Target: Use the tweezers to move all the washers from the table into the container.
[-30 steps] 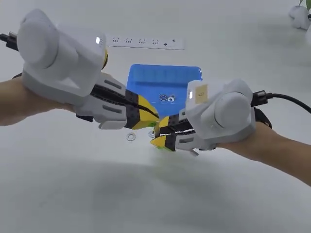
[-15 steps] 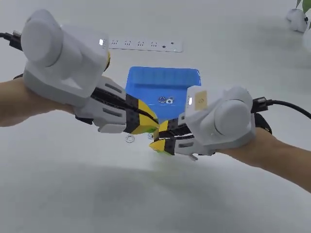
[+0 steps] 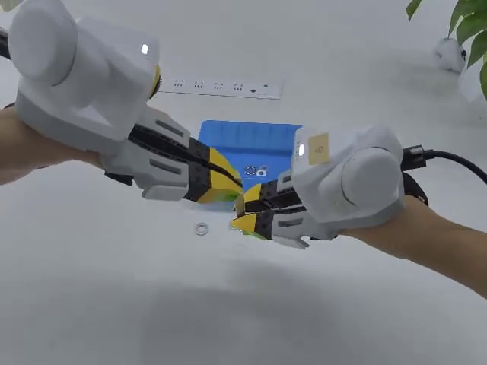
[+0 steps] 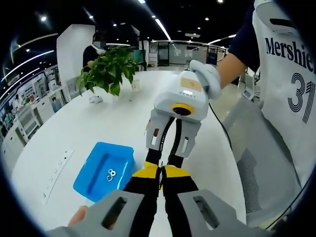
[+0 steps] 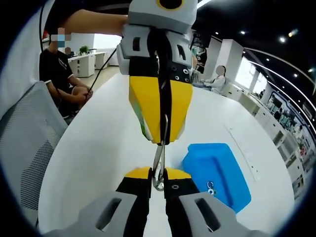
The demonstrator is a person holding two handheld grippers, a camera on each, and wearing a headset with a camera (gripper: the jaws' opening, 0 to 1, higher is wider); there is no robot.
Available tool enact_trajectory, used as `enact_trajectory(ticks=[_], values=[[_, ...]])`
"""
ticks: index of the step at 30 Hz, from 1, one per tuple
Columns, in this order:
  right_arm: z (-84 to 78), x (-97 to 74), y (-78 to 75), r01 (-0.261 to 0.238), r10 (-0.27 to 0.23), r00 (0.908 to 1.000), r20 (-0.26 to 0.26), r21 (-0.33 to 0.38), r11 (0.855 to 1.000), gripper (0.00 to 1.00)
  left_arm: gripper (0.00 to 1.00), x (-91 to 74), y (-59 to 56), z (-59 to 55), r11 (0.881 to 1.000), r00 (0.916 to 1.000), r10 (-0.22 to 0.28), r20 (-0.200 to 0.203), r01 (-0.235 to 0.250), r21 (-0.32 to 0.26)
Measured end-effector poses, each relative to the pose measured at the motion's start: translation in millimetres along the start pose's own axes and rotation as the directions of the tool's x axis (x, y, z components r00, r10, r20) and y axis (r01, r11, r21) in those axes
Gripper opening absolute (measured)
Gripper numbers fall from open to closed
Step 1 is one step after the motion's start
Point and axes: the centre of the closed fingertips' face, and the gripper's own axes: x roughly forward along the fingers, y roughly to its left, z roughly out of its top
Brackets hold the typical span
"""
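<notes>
Tweezers point(image 5: 161, 148) pinched between both grippers, over a white desk point(image 3: 114, 304) in a bright open-plan office. Left gripper point(image 3: 232, 182) clenched on one end, right gripper point(image 3: 242, 217) squeezed narrow around the other. Two washers point(image 3: 255, 171) inside the blue container point(image 3: 228, 137) just beyond. One loose washer point(image 3: 202, 228) on the desk, left of the tips.

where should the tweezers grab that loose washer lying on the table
The washer lies flat on the table, so its edge likely offers little to grip. Come from above and pinch one side of the ring: one tip of the tweezers through the hole, the other outside the rim.
</notes>
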Motion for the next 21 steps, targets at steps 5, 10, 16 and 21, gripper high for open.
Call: enact_trajectory(ticks=[5,10,16,21], values=[[11.3,-8.6,-11.3,0.023,-0.023,0.9997,0.008,-0.023,0.999,0.1,0.06,-7.9,5.6,13.7,0.999,1.0,0.005,0.004,-0.005,0.039],[20.6,-17.3,-28.2,0.05,-0.049,0.9984,0.027,-0.038,0.998,0.1,0.05,-13.9,16.3,27.9,0.997,0.9997,0.017,0.016,-0.018,0.072],[24.2,-21.9,-46.4,0.075,-0.073,0.9969,0.028,-0.058,0.996,0.1,0.05,-13.5,30.5,39.2,0.994,0.9997,0.018,0.014,-0.02,0.11],[22.9,-24.7,-61.8,0.092,-0.09,0.9955,0.028,-0.06,0.994,0.1,0.05,-10.3,43.1,44.9,0.99,0.9999,0.01,0.013,-0.012,0.139]])
